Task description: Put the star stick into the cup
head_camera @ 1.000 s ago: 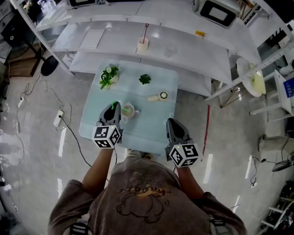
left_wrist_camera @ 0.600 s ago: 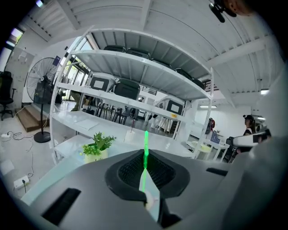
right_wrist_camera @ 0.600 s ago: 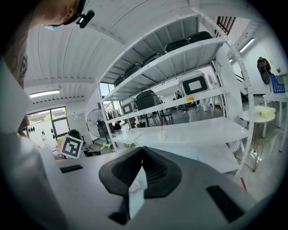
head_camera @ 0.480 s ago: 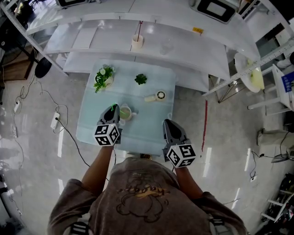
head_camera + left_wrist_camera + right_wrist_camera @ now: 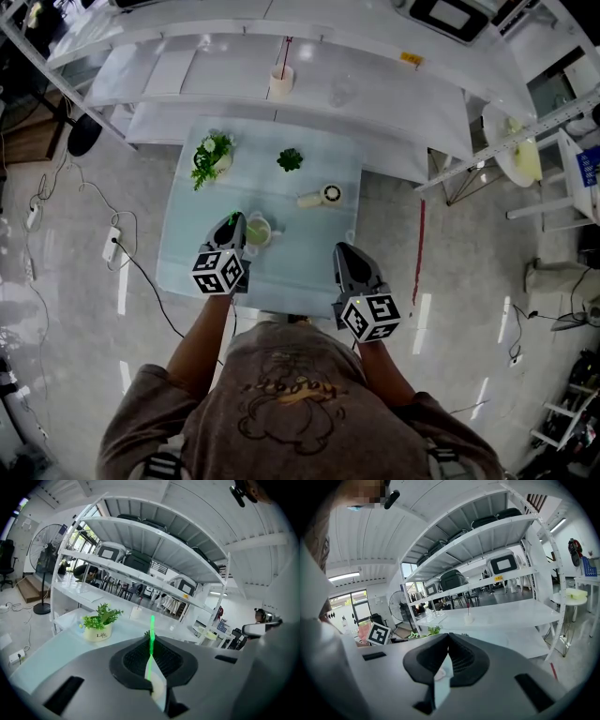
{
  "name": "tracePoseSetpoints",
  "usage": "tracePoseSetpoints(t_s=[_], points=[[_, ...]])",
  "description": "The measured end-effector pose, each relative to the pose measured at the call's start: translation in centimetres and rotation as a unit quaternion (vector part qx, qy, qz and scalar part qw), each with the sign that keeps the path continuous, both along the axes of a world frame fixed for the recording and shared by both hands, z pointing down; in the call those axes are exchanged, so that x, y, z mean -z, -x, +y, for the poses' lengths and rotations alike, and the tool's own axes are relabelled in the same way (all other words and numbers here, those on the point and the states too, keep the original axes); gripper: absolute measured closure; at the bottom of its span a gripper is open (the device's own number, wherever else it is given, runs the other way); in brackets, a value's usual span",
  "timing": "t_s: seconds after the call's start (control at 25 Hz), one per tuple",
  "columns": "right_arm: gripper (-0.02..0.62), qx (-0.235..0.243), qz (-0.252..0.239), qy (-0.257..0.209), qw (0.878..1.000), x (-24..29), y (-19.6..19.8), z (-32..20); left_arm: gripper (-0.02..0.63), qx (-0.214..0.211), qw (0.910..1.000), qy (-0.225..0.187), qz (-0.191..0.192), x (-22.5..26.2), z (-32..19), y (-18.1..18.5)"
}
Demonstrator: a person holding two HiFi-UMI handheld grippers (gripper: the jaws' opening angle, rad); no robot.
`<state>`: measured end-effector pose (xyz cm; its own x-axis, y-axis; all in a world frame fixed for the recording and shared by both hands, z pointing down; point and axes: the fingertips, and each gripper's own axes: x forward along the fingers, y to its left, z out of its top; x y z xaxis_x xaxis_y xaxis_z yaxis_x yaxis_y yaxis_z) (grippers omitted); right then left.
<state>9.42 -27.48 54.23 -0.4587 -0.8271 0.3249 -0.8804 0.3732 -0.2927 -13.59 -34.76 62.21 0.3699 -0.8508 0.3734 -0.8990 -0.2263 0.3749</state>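
Big white metal shelving rack (image 5: 375,66) along the far side, and right against it a pale blue-green square table (image 5: 309,267). The person in the brown printed T-shirt (image 5: 281,394) is standing at the table's near edge, both arms out over it.

Left gripper (image 5: 232,225) sits over the near-left part of the table, jaws clenched on the thin bright-green star stick (image 5: 151,637). In the left gripper view the stick runs up between the black pads and pokes out past their tips, leaning only a touch. Its top end is too small to make out any star shape.

Right gripper (image 5: 345,255) hangs near the table's near-right corner, well apart from the left one. Its jaws are pressed together with nothing between them.

Far-left on the table there's a leafy green plant in a cream pot (image 5: 210,159). The small pale handled cup (image 5: 260,231) stands just to the right of the left gripper's tip, and the stick is outside it, up in the jaws. Past that lie a cream roll-shaped object (image 5: 323,197) and a little dark-green sprig (image 5: 290,159).
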Motion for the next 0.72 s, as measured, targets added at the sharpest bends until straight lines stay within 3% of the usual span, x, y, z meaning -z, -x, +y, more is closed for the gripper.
tracePoseSetpoints(t_s=[0.72], points=[[0.592,-0.009,0.01,0.013,1.0,-1.1,1.3,-1.5,0.572,-0.03,0.9986,0.043,0.0,-3.6,-2.6,0.6]])
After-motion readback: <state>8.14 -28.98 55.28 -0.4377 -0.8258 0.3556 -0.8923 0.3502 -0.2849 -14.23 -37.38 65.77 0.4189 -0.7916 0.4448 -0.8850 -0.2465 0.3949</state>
